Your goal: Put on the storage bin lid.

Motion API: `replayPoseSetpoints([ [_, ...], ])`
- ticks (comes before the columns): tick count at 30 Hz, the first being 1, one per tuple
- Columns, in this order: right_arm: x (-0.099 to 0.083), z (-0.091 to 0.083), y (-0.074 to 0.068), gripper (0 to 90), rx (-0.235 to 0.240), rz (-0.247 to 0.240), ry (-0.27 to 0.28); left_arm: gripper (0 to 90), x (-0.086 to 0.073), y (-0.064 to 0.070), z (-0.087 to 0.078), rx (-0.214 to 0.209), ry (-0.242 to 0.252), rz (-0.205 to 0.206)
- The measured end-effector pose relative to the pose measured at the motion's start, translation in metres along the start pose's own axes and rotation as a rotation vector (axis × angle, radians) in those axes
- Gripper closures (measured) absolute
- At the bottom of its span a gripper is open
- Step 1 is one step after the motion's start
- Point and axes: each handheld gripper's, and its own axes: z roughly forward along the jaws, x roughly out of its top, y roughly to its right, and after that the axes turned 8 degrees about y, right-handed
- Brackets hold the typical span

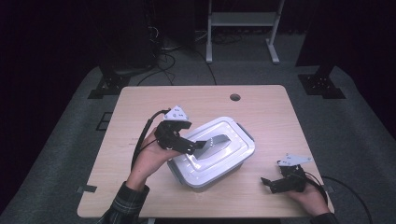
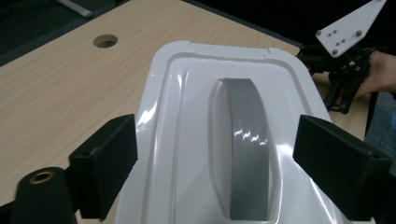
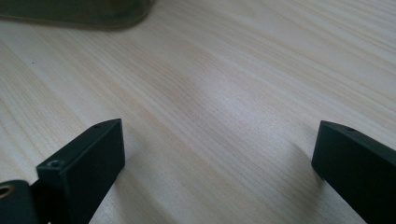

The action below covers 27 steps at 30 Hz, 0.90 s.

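Straddling grey handle (image 2: 245, 149), left tongs (image 2: 217, 168) wide open

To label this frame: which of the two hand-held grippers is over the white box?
The left hand-held gripper: its open jaws straddle the box lid's grey handle. The right hand-held gripper hovers over bare table.

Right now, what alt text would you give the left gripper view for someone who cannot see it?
Two open black tongs straddle the grey handle of a white box lid, not yet touching it. The box sits on a wooden table; the other hand's tongs wait at upper right.
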Motion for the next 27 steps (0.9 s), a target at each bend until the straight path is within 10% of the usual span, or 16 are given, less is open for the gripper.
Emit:
replayPoseSetpoints([
  [27,-0.001,-0.001,-0.001,1.6,0.0,0.002,0.001,0.3,-0.055,-0.025,-0.062,0.129,0.012,-0.045],
])
